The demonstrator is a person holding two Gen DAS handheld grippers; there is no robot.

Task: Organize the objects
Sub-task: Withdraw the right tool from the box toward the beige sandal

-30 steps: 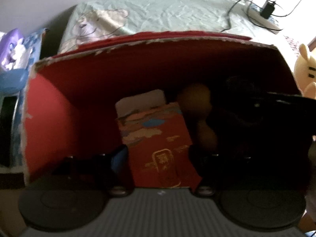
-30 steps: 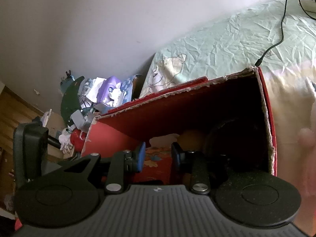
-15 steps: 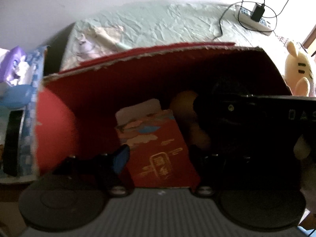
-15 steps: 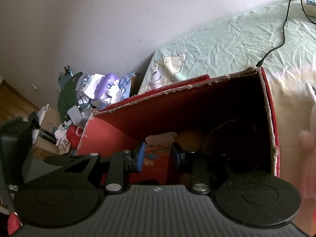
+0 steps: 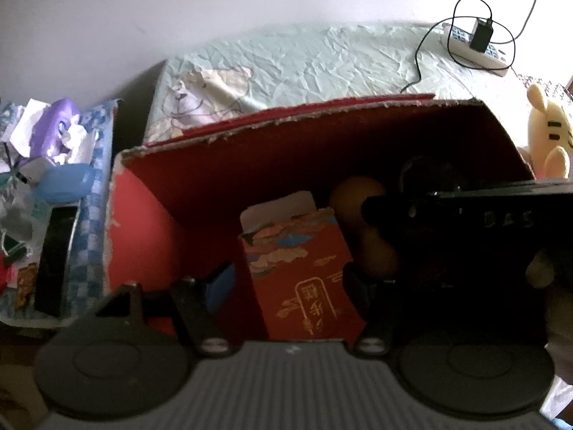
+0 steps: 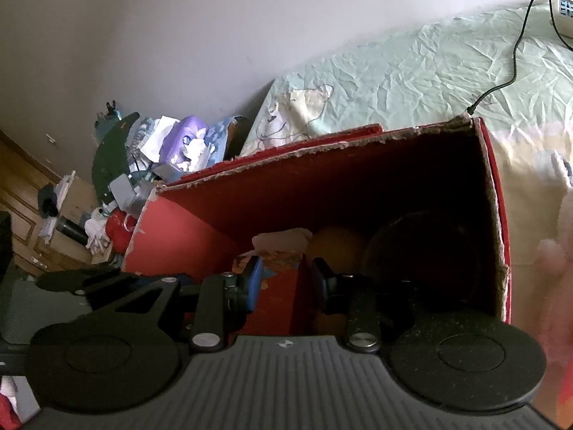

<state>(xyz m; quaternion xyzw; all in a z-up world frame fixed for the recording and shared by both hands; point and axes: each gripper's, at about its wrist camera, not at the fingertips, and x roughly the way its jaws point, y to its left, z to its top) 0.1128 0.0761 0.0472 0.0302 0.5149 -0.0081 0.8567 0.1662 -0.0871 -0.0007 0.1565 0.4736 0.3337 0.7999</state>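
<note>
left claw (image 5: 286,283) spread wide around a red envelope (image 5: 304,279) at lower centre, inside the red box (image 5: 150,215) on the bed (image 5: 322,61). right claw (image 6: 286,276) parted over the same box.

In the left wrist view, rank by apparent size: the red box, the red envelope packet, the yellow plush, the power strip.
1. red box
2. red envelope packet, though it sits nearest the camera
3. yellow plush, partly cut off at the edge
4. power strip, farthest away
</note>
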